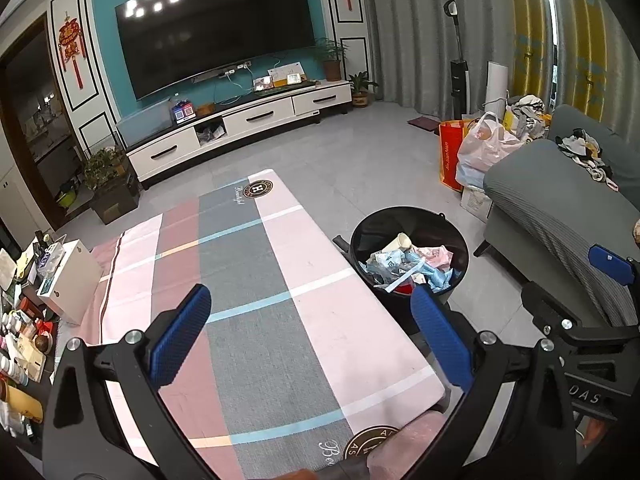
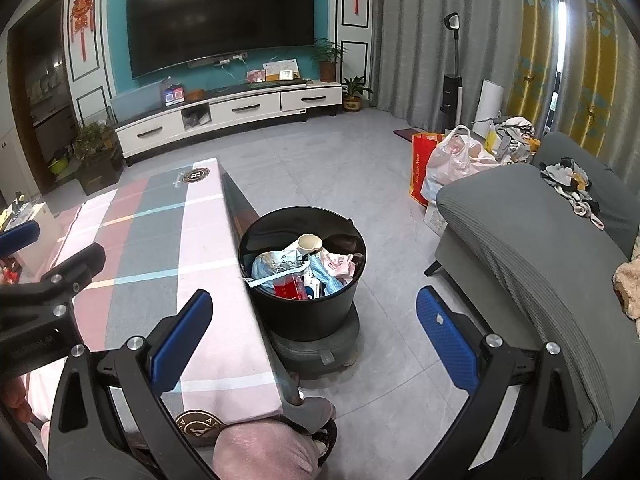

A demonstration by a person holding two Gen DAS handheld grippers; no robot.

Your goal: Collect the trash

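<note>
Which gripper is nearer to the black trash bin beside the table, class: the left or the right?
Right. The right gripper hangs open by the table's edge, with the black trash bin just ahead between its fingers. The left gripper is open over the tablecloth, the bin off to its right.

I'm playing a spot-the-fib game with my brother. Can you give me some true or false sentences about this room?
1. The black bin has trash in it. True.
2. The left tongs are squeezing a cup. False: they are open and hold nothing.
3. The bin stands on the table. False: it stands on the floor beside the table.
4. The right tongs are open. True.
5. The TV is showing a cartoon. False: its screen is dark.
</note>
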